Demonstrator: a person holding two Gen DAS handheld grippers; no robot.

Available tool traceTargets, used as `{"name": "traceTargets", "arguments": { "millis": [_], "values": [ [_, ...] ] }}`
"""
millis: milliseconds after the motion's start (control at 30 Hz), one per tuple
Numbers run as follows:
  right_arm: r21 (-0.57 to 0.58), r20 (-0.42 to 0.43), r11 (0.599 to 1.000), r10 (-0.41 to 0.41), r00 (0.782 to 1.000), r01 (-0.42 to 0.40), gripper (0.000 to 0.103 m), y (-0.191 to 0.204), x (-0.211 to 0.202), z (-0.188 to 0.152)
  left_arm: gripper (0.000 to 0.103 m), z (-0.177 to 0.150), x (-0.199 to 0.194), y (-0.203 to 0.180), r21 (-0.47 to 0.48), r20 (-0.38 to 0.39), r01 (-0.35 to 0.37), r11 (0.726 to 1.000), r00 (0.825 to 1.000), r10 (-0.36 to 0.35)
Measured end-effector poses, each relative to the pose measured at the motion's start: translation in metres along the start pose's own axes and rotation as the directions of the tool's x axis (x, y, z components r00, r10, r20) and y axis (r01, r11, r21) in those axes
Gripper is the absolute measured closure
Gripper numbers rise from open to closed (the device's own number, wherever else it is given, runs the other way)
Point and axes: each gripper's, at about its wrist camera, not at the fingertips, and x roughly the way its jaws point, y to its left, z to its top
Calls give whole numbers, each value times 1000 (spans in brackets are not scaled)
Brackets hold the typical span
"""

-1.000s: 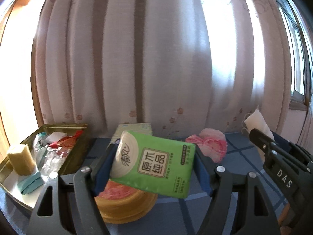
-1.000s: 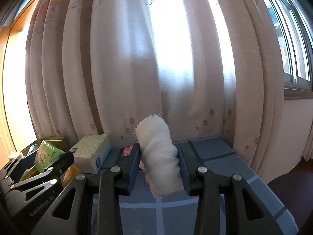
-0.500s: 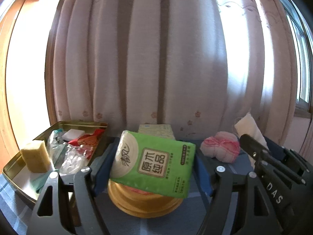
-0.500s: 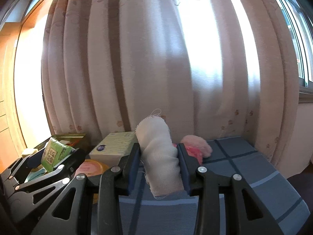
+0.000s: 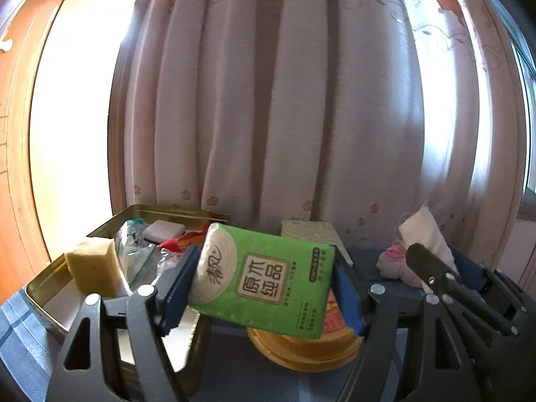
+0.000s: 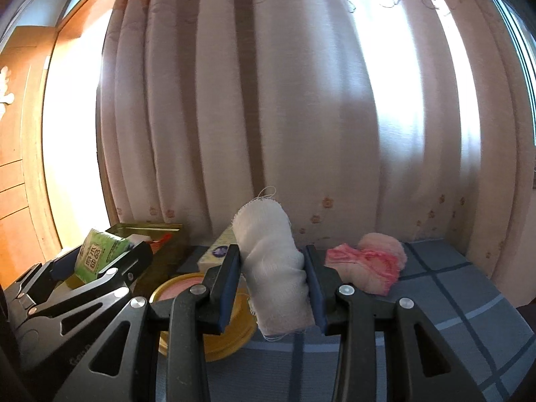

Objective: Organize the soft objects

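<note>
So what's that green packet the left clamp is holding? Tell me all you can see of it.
The green packet looks like a soft plastic-wrapped pack of tissues, with a white swirl at one end and a cream label with dark Chinese characters. It is tilted, right end lower, squeezed endwise between the blue pads of the left gripper. It is held in the air above a round yellow tin, beside a gold tray.

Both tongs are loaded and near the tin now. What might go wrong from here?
The green tissue pack sits tilted in the left tongs, pinched at its ends only; it may twist or slip onto the round yellow tin below. The right tongs with the white gauze roll are close beside; they may collide heading for the crowded metal tray.
</note>
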Motion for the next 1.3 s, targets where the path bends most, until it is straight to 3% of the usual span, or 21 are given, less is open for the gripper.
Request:
{"name": "traceTargets", "arguments": {
  "millis": [200,600,900,1300],
  "values": [
    [-3,-5,1000,25,1000,-25,63,17,6,0,29,1,-6,19,-21,18,-13,1000,1000,14],
    [-39,-10,995,88,996,-88,63,62,16,-1,29,12,-8,73,-38,42,-137,990,990,138],
    [-71,-28,986,147,989,-148,63,101,30,-1,29,16,-4,119,-63,23,-232,971,972,234],
    [-86,-45,982,163,986,-166,63,145,52,1,29,18,9,148,-91,-33,-289,953,957,287]
  ]
}}
